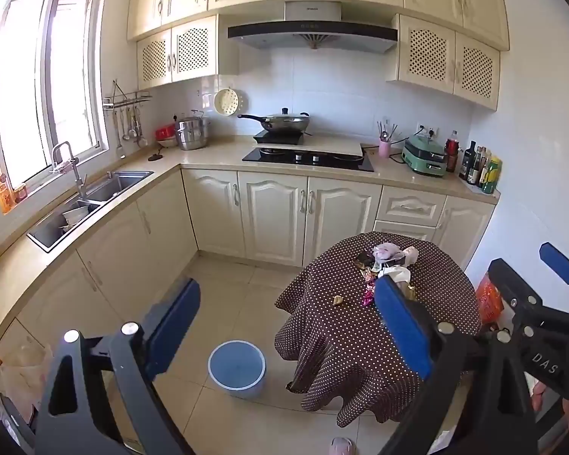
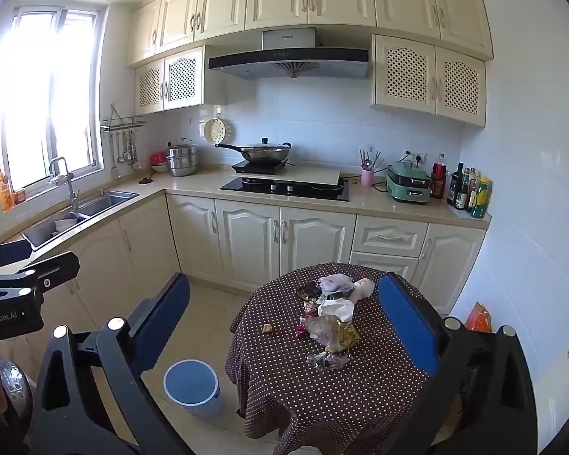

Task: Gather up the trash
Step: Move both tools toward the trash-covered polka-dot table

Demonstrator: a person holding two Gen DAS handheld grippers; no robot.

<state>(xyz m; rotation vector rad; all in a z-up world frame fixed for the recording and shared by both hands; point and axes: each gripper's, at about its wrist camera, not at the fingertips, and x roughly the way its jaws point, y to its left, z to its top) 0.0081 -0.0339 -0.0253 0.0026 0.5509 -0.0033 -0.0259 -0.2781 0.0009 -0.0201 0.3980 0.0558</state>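
Here the left black gripper with blue pads was spread wide, holding nothing, "GenRobot.AI" legible on its body. The round pale-blue plastic bin stood at seven o'clock of the brown polka-dot table, crumpled wrapper trash heaped atop. The right gripper, marked "DAS", gaped likewise empty.

Open left gripper above tiled floor; blue bin beside draped table bearing wrappers, apparently crumpled.
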